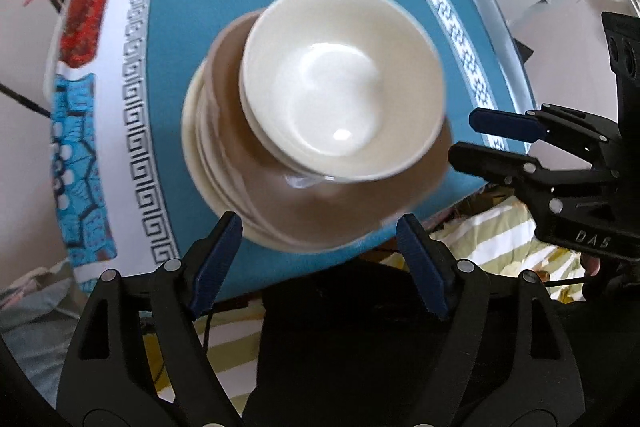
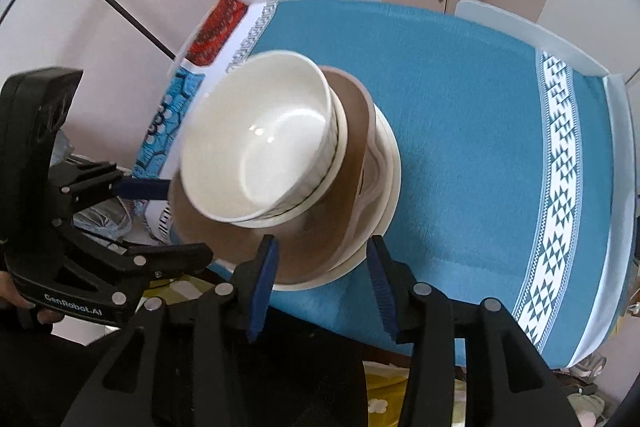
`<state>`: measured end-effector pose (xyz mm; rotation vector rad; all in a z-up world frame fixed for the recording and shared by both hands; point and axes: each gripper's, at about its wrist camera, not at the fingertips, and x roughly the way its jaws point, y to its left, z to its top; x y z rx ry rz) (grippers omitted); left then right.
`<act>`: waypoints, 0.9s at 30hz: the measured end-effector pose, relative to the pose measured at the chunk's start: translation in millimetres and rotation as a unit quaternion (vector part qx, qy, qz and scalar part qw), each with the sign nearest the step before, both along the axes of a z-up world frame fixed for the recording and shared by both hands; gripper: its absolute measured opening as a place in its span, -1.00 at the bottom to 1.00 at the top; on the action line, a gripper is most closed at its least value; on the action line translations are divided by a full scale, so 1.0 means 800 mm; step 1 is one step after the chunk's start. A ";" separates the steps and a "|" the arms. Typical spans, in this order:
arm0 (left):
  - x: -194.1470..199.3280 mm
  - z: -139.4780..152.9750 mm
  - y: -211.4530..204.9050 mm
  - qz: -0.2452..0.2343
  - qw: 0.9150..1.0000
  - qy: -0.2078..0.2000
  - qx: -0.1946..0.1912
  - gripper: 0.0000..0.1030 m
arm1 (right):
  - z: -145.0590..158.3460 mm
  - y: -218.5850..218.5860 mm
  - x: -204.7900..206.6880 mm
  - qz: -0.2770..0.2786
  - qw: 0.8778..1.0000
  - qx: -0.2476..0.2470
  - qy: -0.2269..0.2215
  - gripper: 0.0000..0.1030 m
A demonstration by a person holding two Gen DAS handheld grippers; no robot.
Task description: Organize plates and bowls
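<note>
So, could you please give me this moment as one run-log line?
left gripper: open, empty | right gripper: open, empty | white bowls nested atop brown plate, cream plates beneath | blue tablecloth

We see a glossy, smooth cream bowl (image 1: 344, 83) at the centre of the frame, ceramic by its look, with bright glints in its well, nested on a matt brown plate (image 1: 348, 211) and smooth cream plates (image 1: 192, 131). Under them lies a woven blue cloth (image 1: 200, 7) with a fine, slightly rough weave and printed borders. At the lower edge we see the left gripper (image 1: 320, 263) and, in its own view, the right gripper (image 2: 322, 287), both of matt black plastic with ribbed blue pads (image 1: 216, 263) and small shiny metal pins.
</note>
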<state>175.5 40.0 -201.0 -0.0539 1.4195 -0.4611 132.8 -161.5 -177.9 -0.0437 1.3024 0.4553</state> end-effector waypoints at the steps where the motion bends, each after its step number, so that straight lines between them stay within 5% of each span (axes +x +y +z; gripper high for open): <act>1: -0.007 0.010 0.004 0.006 1.000 -0.011 -0.001 0.52 | 0.008 -0.004 -0.005 -0.004 1.000 0.004 -0.007 -0.19; 6: -0.036 0.088 0.020 0.052 0.991 -0.124 0.007 0.52 | 0.074 -0.017 -0.035 -0.035 0.995 0.016 -0.089 -0.17; 8: -0.051 0.130 0.025 0.072 0.979 -0.190 0.012 0.52 | 0.112 -0.027 -0.052 -0.053 0.989 0.019 -0.139 0.16; 10: -0.066 0.166 0.026 0.088 0.964 -0.250 0.017 0.57 | 0.138 -0.032 -0.065 -0.071 0.982 0.026 -0.175 0.66; 13: -0.093 0.215 0.019 0.106 0.935 -0.336 0.022 0.96 | 0.183 -0.044 -0.089 -0.100 0.967 0.023 -0.234 0.71; 16: -0.119 0.253 0.014 0.119 0.904 -0.409 0.026 1.00 | 0.211 -0.052 -0.108 -0.122 0.951 0.014 -0.283 0.71; 18: -0.134 0.272 0.007 0.128 0.888 -0.440 0.040 1.00 | 0.228 -0.057 -0.124 -0.144 0.937 0.004 -0.319 0.71; 22: -0.156 0.287 0.005 0.146 0.869 -0.470 0.047 1.00 | 0.253 -0.063 -0.154 -0.175 0.906 -0.009 -0.385 0.71; 27: -0.178 0.302 0.009 0.160 0.852 -0.497 0.040 1.00 | 0.262 -0.068 -0.163 -0.189 0.893 -0.019 -0.408 0.71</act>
